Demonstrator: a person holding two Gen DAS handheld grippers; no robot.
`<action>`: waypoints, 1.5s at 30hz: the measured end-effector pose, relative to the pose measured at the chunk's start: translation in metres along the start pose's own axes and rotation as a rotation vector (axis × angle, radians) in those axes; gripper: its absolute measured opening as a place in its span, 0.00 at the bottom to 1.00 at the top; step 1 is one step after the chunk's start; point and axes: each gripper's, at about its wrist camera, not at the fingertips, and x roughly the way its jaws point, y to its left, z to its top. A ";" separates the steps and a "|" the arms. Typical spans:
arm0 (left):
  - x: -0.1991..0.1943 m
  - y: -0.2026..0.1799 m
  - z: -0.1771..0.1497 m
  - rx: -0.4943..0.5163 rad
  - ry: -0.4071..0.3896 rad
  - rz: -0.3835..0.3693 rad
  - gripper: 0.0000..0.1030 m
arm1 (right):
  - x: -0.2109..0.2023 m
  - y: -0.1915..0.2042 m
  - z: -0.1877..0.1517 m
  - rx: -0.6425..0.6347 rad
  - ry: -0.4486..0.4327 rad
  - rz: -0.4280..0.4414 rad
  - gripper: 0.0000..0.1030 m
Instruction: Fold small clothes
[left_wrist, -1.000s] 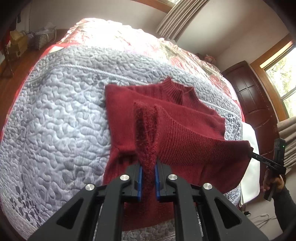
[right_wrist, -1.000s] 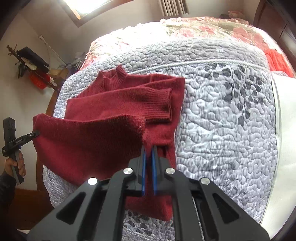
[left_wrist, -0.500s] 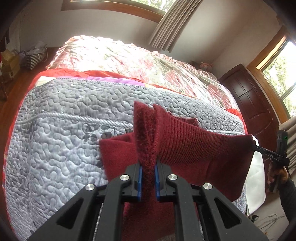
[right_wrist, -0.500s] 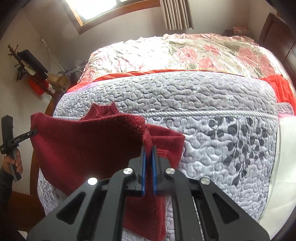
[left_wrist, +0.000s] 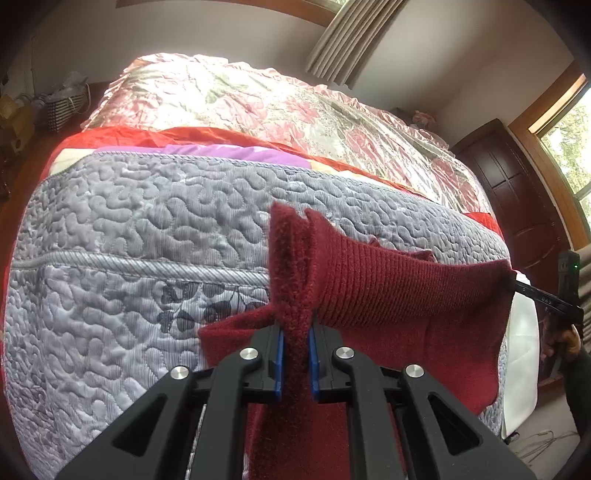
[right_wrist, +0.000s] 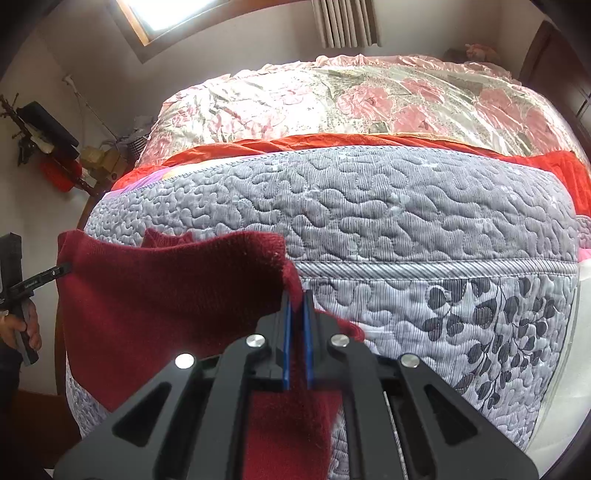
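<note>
A dark red knit sweater (left_wrist: 399, 295) hangs stretched between both grippers above the grey quilted bedspread (left_wrist: 129, 240). My left gripper (left_wrist: 295, 332) is shut on one bottom corner of the sweater, bunched between its blue pads. My right gripper (right_wrist: 297, 299) is shut on the other corner of the sweater (right_wrist: 166, 295). In the left wrist view the right gripper (left_wrist: 517, 286) shows at the far right edge of the cloth. The left gripper (right_wrist: 62, 267) appears at the left in the right wrist view. The raised hem hides most of the sweater's body and collar.
The grey bedspread (right_wrist: 406, 206) covers the near half of the bed. A pink floral satin cover (right_wrist: 351, 99) with a red band lies beyond. A dark wooden door (left_wrist: 517, 192) stands at the right. Bags and clutter (right_wrist: 48, 147) sit by the wall on the left.
Both grippers have lifted the sweater's bottom hem up and carried it forward toward the collar. More of the sweater's body is now hidden behind the raised hem.
</note>
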 end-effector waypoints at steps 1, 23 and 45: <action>0.000 0.000 0.004 -0.001 -0.006 -0.006 0.10 | 0.001 0.000 0.003 0.001 -0.004 0.002 0.04; 0.071 0.035 0.023 -0.063 0.081 0.007 0.10 | 0.062 -0.031 0.019 0.076 0.050 -0.003 0.04; 0.097 0.053 0.032 -0.173 0.092 -0.025 0.20 | 0.079 -0.039 0.017 0.174 0.043 0.052 0.05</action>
